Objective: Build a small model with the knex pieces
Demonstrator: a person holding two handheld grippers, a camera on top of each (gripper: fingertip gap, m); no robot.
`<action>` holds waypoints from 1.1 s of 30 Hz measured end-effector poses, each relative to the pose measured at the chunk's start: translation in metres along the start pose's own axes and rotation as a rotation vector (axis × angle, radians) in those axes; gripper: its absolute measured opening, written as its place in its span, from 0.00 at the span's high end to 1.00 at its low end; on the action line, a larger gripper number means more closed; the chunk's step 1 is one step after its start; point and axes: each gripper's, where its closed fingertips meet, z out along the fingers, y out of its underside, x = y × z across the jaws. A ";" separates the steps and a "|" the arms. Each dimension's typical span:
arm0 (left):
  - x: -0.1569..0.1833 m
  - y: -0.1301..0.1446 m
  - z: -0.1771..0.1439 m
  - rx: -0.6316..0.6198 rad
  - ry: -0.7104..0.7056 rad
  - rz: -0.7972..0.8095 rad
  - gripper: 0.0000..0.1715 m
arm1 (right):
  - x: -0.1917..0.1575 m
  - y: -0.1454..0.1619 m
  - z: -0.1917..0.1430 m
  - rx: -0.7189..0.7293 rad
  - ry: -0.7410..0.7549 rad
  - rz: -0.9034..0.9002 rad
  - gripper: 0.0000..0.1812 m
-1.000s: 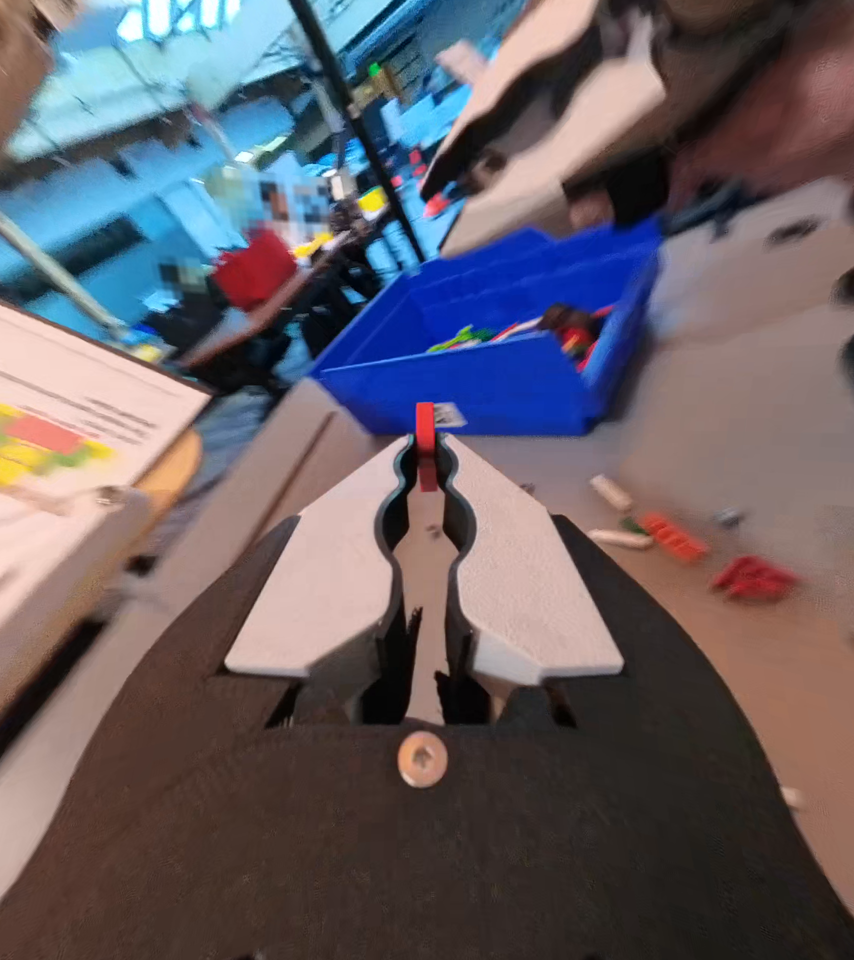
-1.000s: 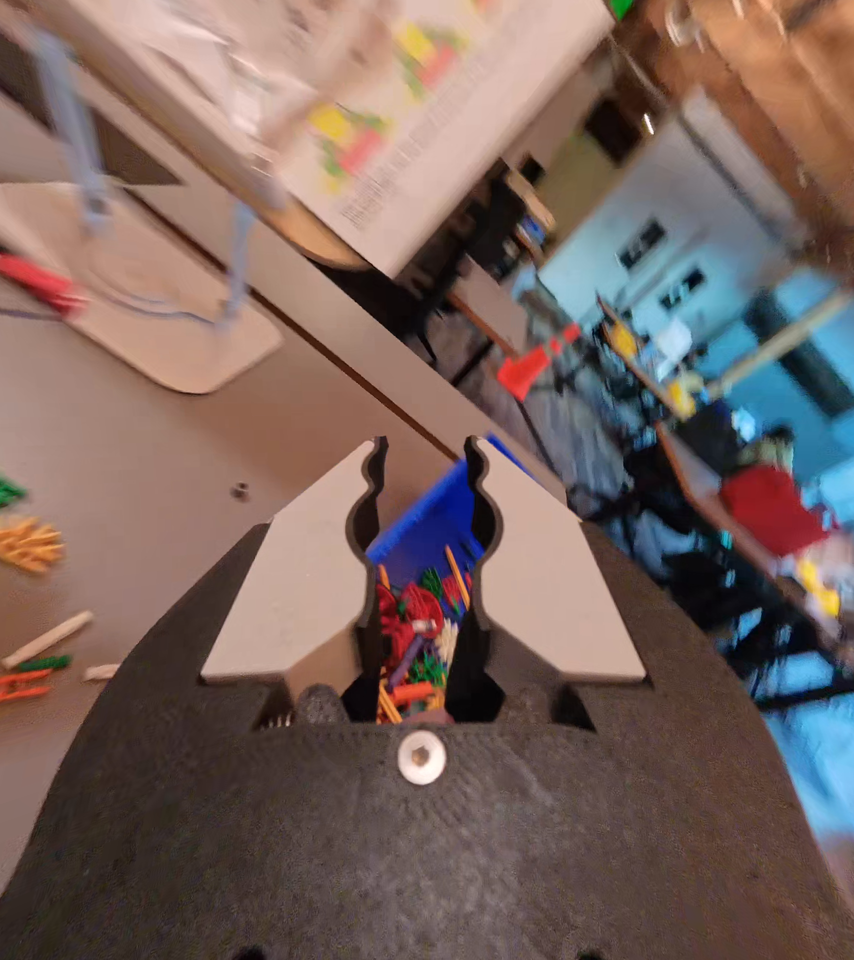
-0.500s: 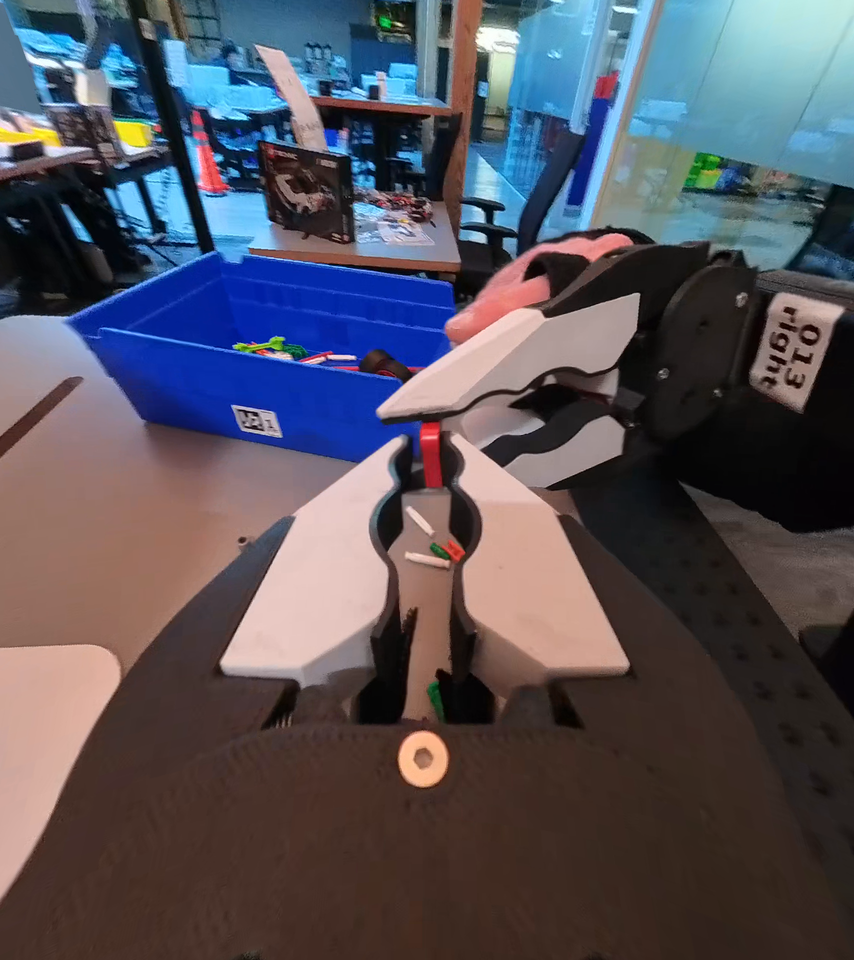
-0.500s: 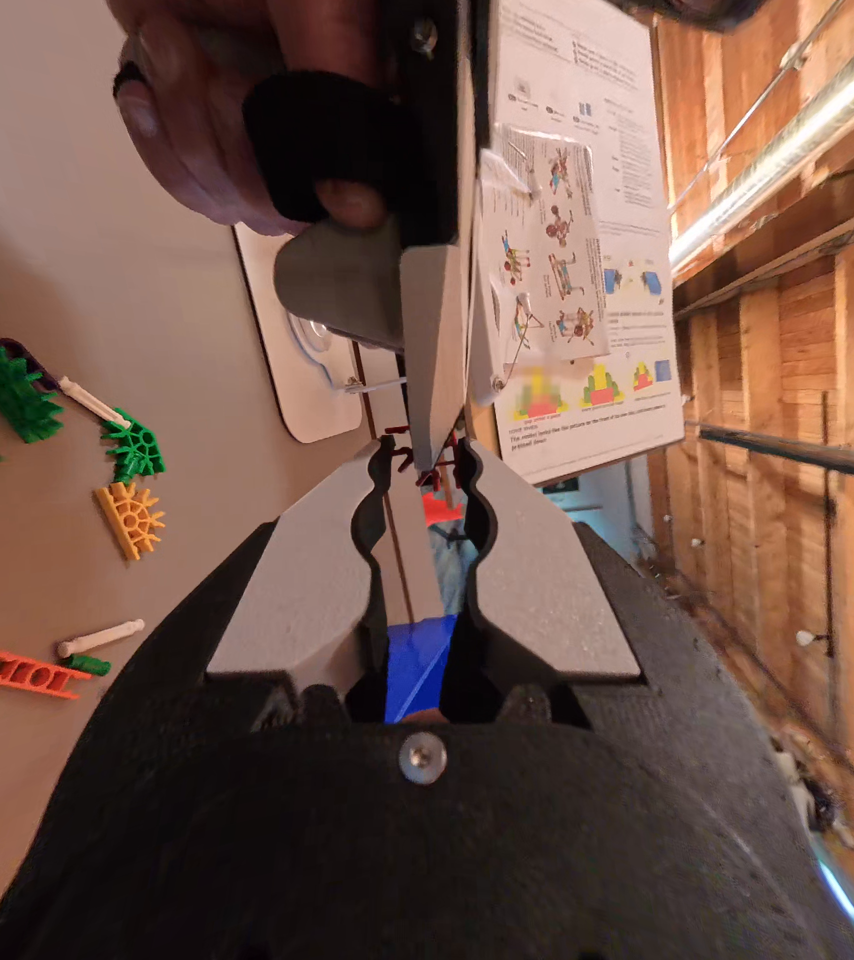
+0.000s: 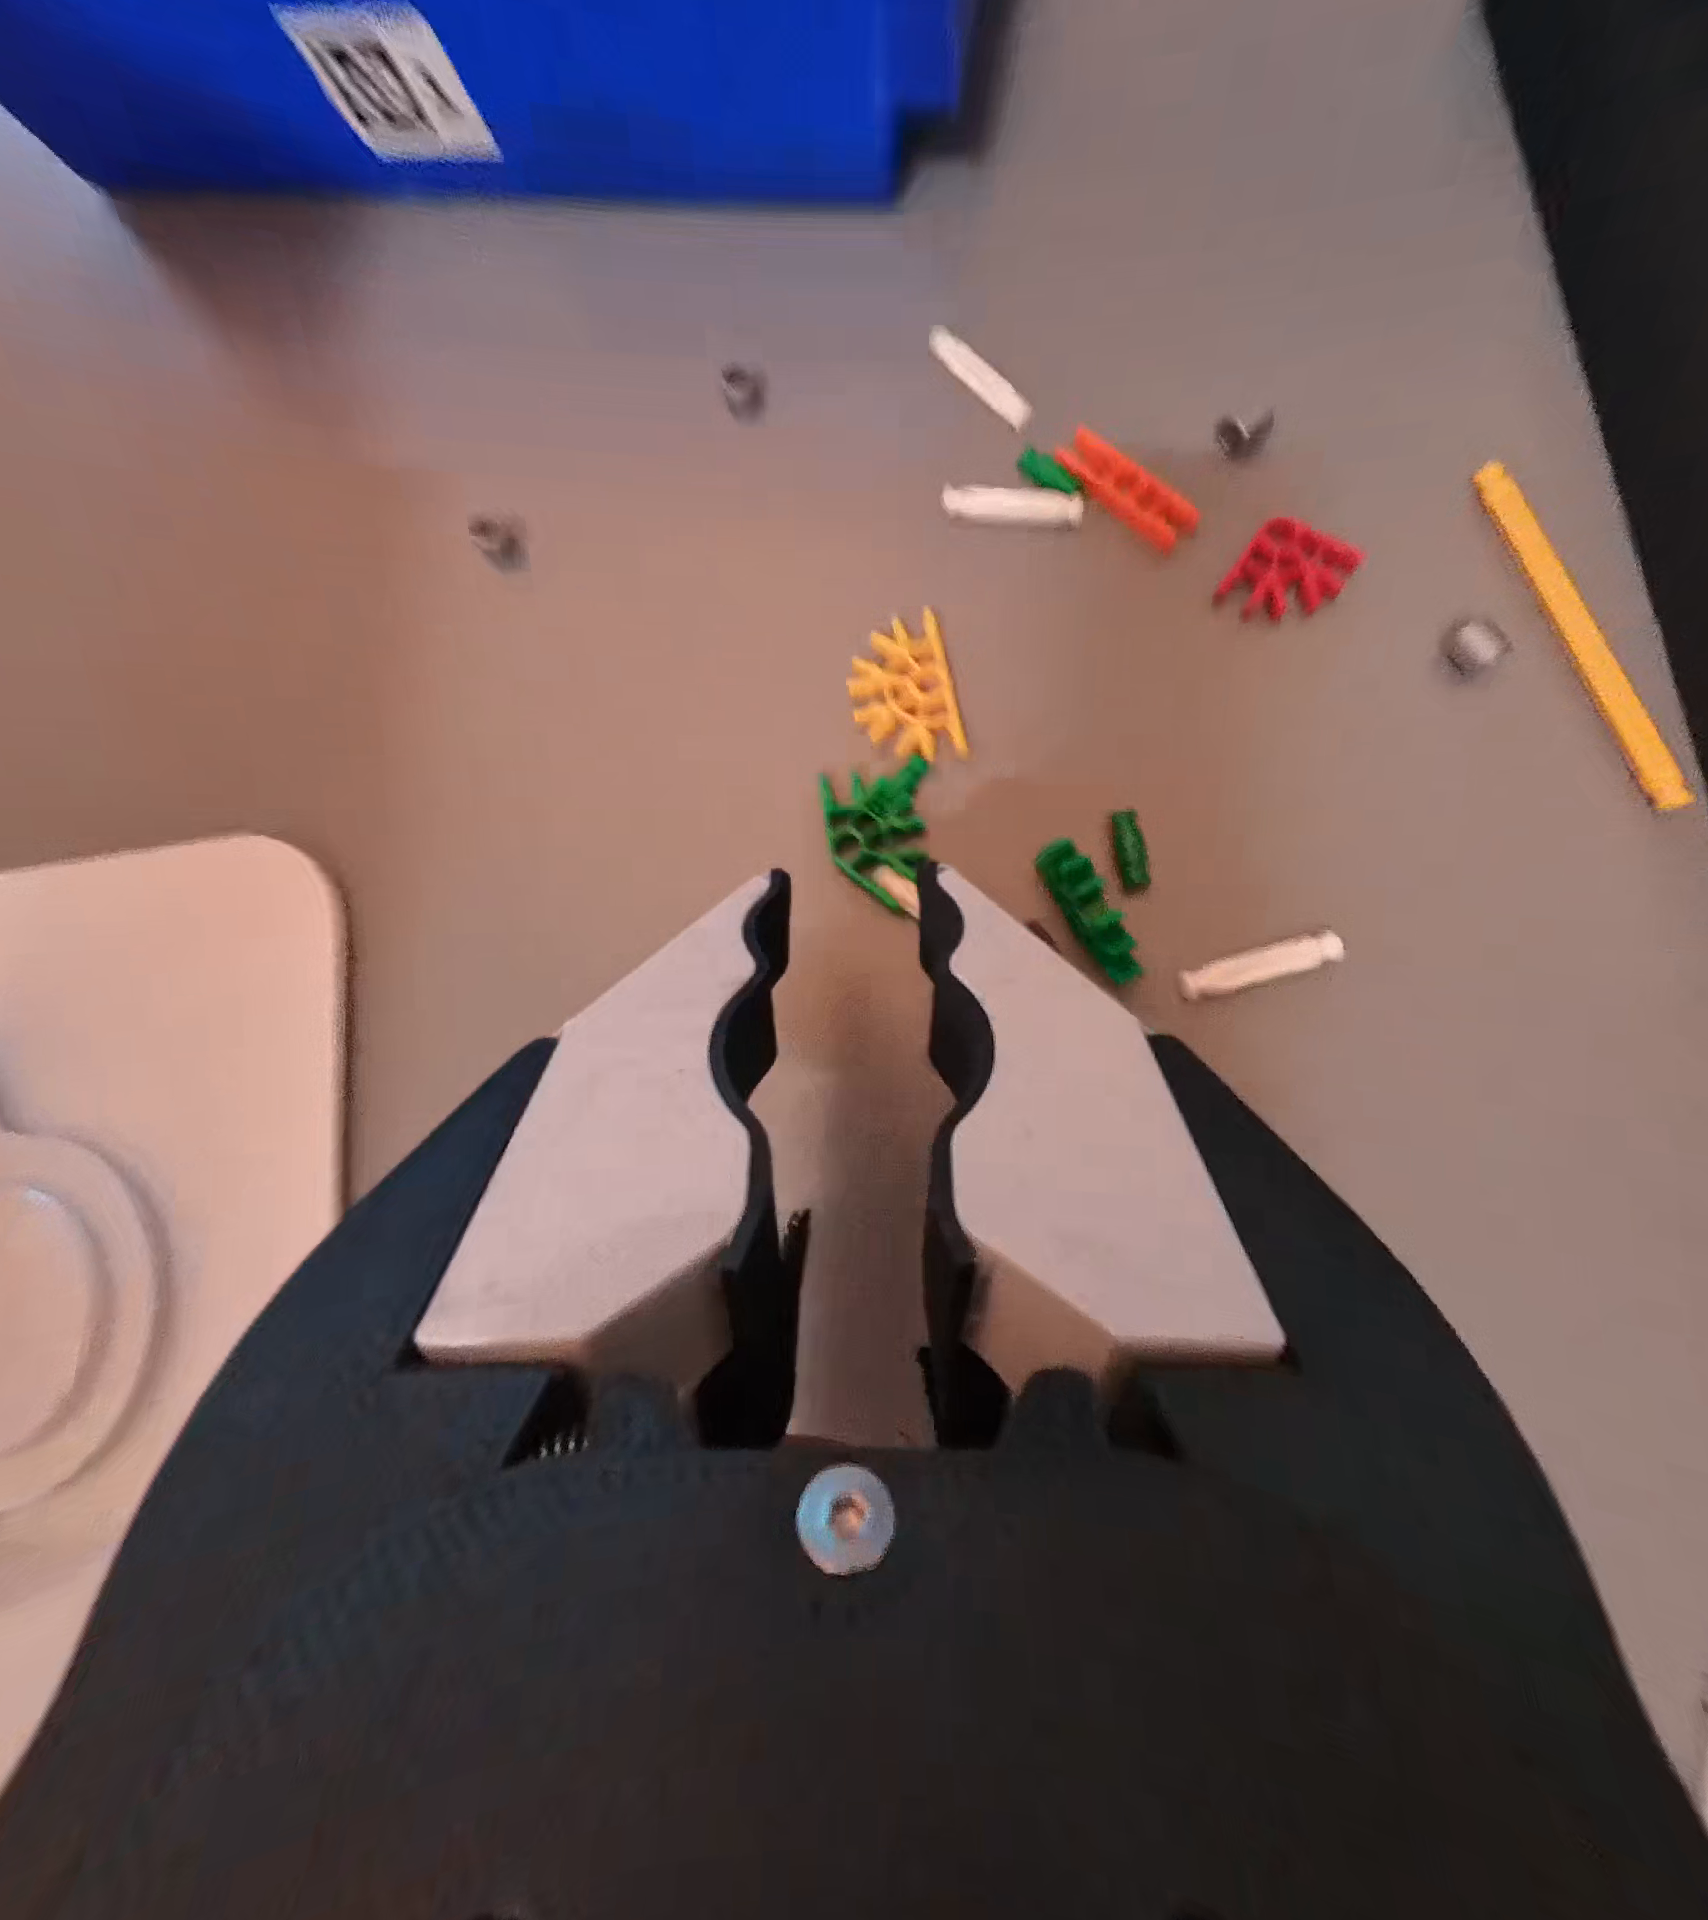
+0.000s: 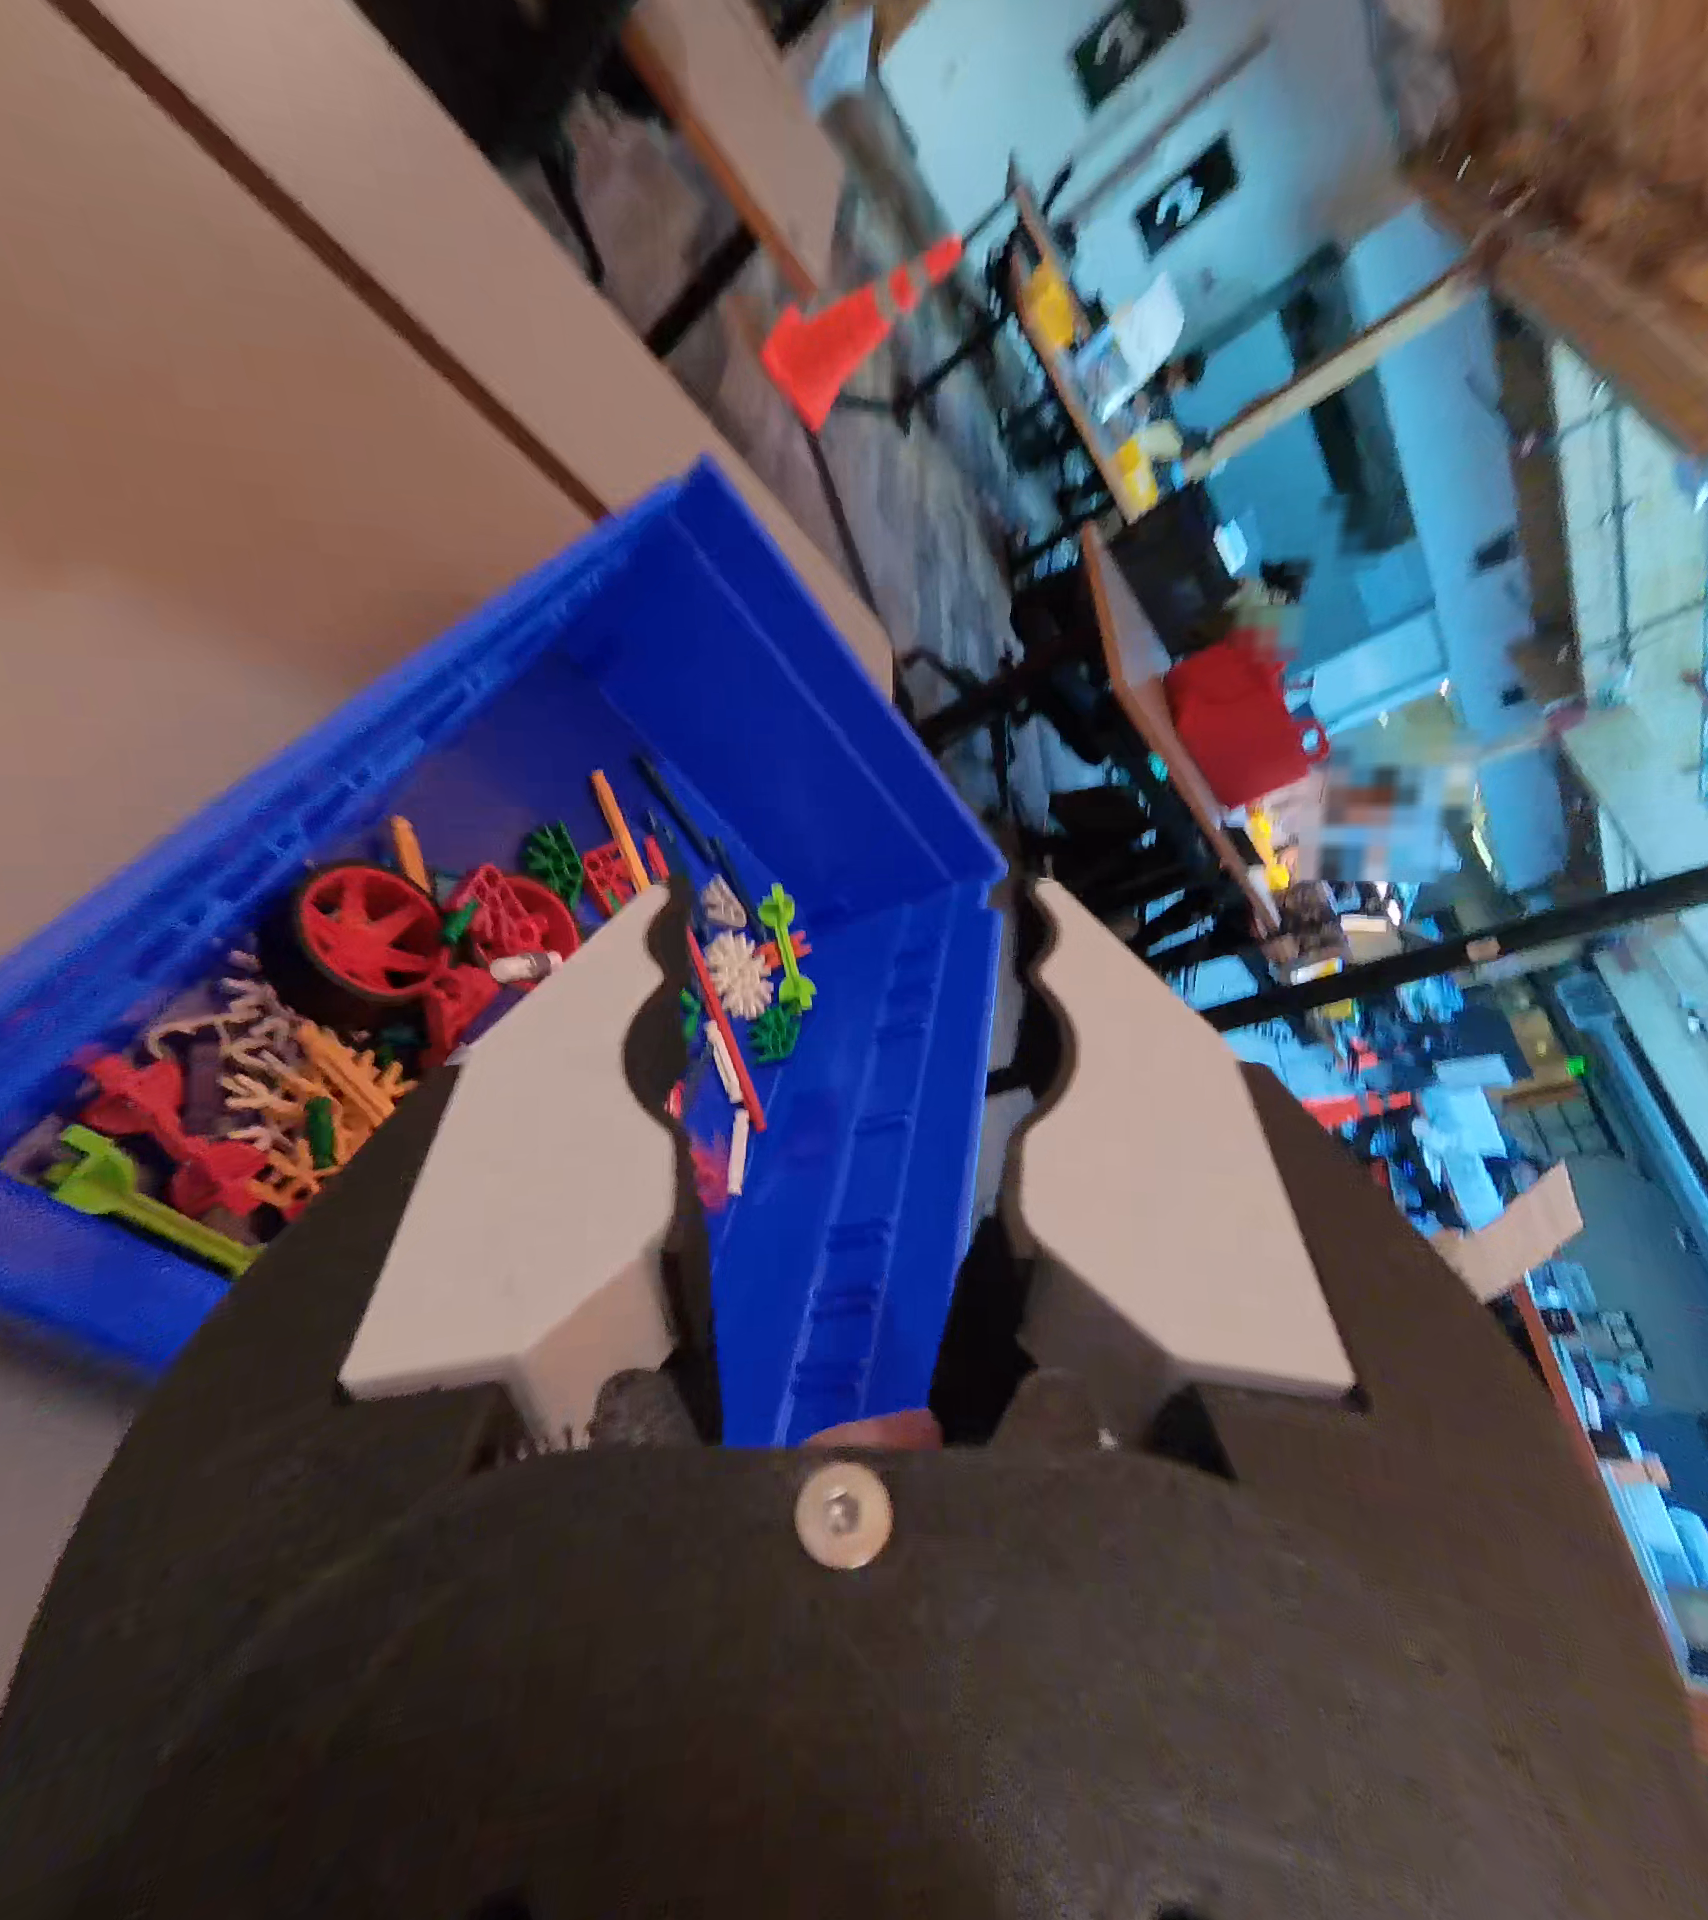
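Hovering left gripper (image 5: 852, 883), green connector (image 5: 871, 826) beyond fingers (image 5: 621, 1122)

The right claw (image 6: 845, 899) hangs with its jaws spread wide and nothing between them, above the near right corner of a blue bin (image 6: 829, 707). The bin rests on a tan counter (image 6: 102, 468). Inside the bin, toward its left end, lies a heap of plastic building pieces, among them a red wheel (image 6: 367, 935); a white snowflake connector (image 6: 738, 971) lies nearer the claw's left finger.
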 end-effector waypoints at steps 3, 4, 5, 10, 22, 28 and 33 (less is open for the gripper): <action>0.010 0.013 0.009 -0.073 0.047 -0.012 0.85 | -0.017 -0.040 -0.025 0.155 -0.047 -0.040 0.74; 0.015 0.016 0.012 -0.092 0.067 -0.017 0.83 | -0.035 -0.055 -0.035 0.211 -0.121 -0.052 0.75; 0.017 0.018 0.014 -0.098 0.072 -0.027 0.83 | -0.060 -0.072 -0.045 0.268 -0.229 -0.064 0.76; 0.018 0.024 0.023 -0.125 0.065 -0.061 0.88 | -0.187 -0.104 -0.083 0.270 -0.800 -0.136 0.74; 0.007 0.005 0.013 -0.001 -0.167 0.151 0.98 | -0.254 -0.089 -0.075 0.090 -1.090 -0.063 0.72; 0.000 -0.024 -0.023 0.131 -0.414 0.441 0.98 | -0.255 -0.099 -0.076 0.152 -1.121 0.068 0.87; -0.005 -0.028 -0.033 0.152 -0.494 0.556 0.95 | -0.243 -0.109 -0.079 0.247 -1.013 -0.015 0.94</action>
